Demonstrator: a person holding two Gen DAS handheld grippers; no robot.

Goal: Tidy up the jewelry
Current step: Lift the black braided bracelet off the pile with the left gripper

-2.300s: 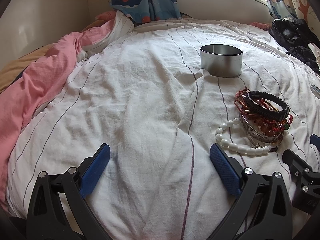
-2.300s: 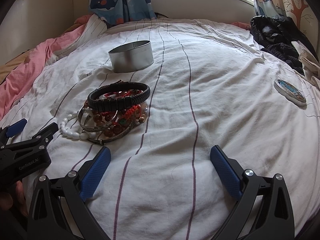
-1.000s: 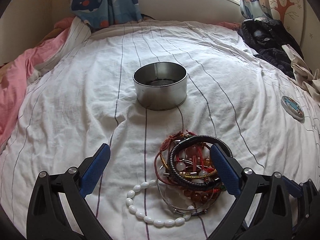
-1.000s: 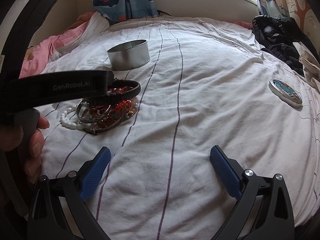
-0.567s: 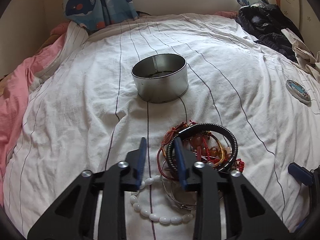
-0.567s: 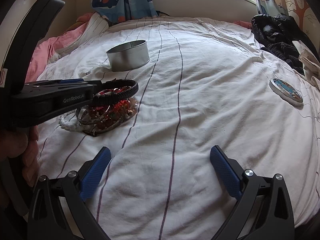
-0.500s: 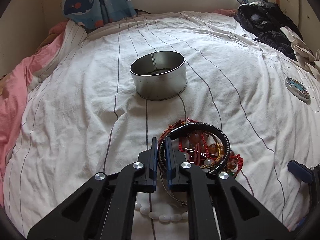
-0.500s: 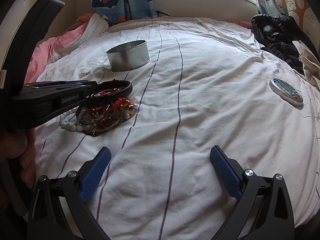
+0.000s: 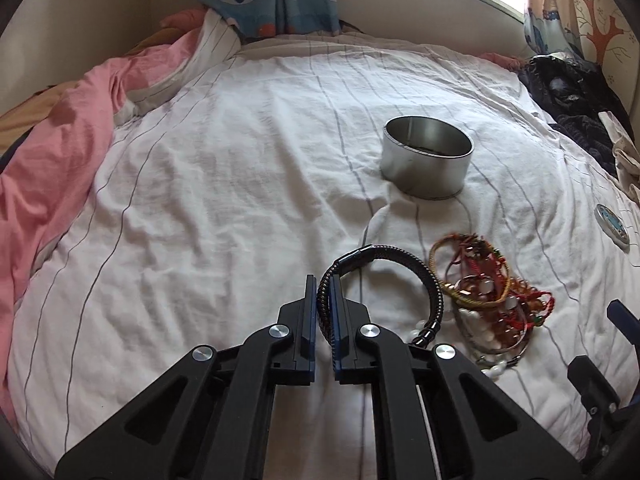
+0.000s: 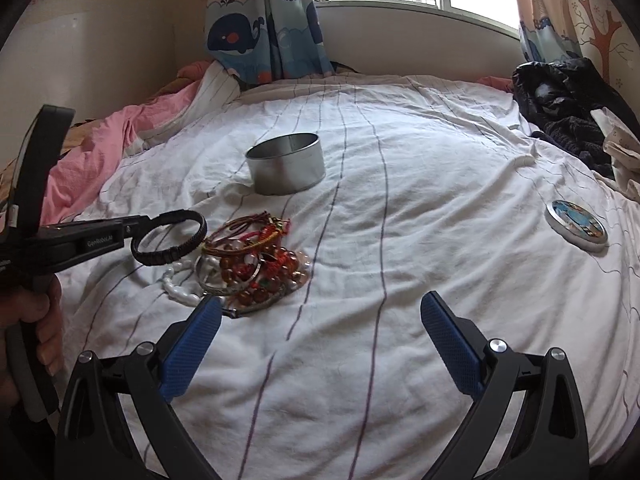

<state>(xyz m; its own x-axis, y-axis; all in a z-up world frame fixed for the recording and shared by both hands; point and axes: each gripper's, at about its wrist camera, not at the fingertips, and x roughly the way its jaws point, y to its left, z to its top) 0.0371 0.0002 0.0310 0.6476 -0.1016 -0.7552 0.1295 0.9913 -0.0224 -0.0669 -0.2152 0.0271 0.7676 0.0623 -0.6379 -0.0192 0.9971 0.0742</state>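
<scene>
Black bracelet (image 9: 400, 264) lifted off striped white bedsheet (image 9: 224, 184) by left tongs (image 9: 322, 292).

The bed sheet (image 9: 240, 184) was white with thin dark stripes, the blanket (image 9: 52, 152) pink. A silver tin (image 9: 426, 164) stood by red, brown and white beaded bracelets (image 9: 492, 300). The braided bracelet (image 9: 400, 264) was black. The curtain (image 10: 260, 28) showed blue whales.
</scene>
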